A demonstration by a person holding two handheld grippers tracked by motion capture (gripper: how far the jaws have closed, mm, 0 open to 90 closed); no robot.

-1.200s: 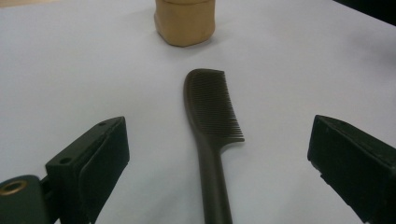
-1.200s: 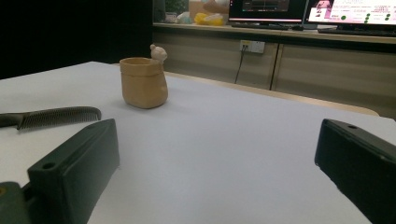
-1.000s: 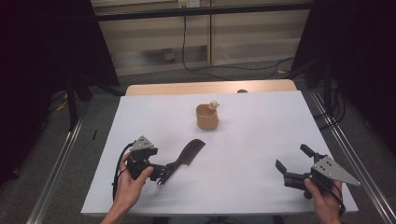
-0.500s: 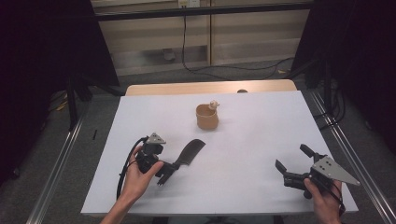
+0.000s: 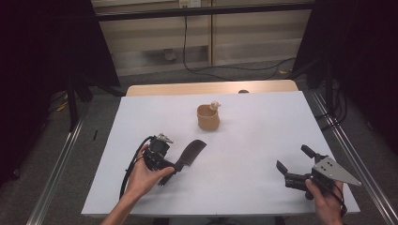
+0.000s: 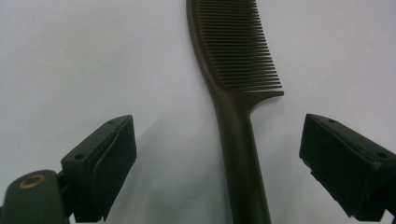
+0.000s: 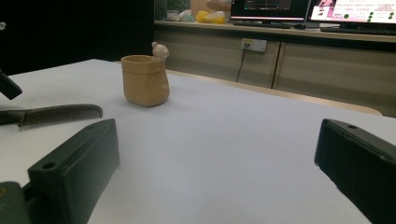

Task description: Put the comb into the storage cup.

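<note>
A dark brown comb [image 5: 191, 153] lies flat on the white table [image 5: 253, 140], left of centre. My left gripper [image 5: 170, 171] is open at the comb's handle end. In the left gripper view the comb's handle [image 6: 240, 158] runs up between the two wide-apart jaws of the left gripper [image 6: 219, 140], and the jaws are clear of it. A tan cup [image 5: 208, 118] with a small figure on its rim stands further back. My right gripper [image 5: 292, 158] rests open near the front right, holding nothing; the right gripper [image 7: 215, 154] looks towards the cup [image 7: 144, 79] and the comb [image 7: 60, 113].
A wooden strip [image 5: 211, 88] borders the table's far edge. Metal rails [image 5: 61, 168] run along both sides of the table. In the right gripper view, monitors [image 7: 355, 11] sit on a counter behind the table.
My left gripper has moved right, towards the comb, so the handle now lies between its open jaws. The right gripper, comb and cup have stayed put.
</note>
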